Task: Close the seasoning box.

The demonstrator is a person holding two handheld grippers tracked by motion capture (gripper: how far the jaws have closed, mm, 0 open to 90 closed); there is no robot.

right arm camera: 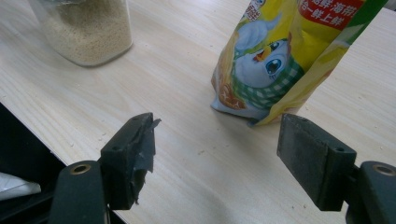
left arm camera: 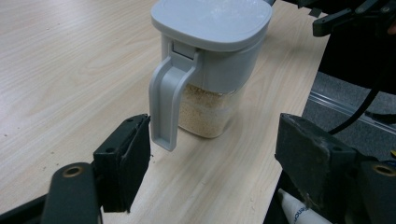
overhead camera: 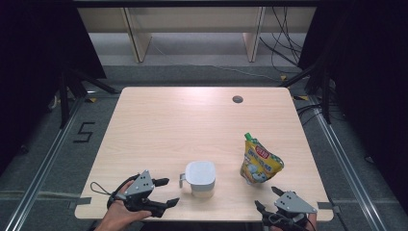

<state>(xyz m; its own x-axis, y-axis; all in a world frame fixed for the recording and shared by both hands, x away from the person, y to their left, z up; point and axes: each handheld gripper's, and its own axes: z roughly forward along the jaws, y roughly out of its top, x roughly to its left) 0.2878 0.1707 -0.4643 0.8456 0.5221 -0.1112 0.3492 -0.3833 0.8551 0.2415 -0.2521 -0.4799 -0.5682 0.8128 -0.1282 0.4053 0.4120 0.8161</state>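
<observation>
Black left gripper (overhead camera: 167, 191) fingers spread wide, empty, near jar handle (left arm camera: 166, 108)

- Clear jar (overhead camera: 200, 179) with a grey lid and grey side handle stands upright near the worktop's front edge, its lid shut, part-filled with pale fine grains.
- Yellow spouted pouch (overhead camera: 259, 161) with green cap and a cartoon duck stands upright, leaning slightly, to the jar's right, apart from it.

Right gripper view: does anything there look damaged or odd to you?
Yes. The pad on one jaw of the right gripper, at the left of that view, looks torn: its top edge is ragged and frayed, while the other pad is smooth. The yellow pouch leans slightly but is intact, and nothing is spilled on the table.
</observation>
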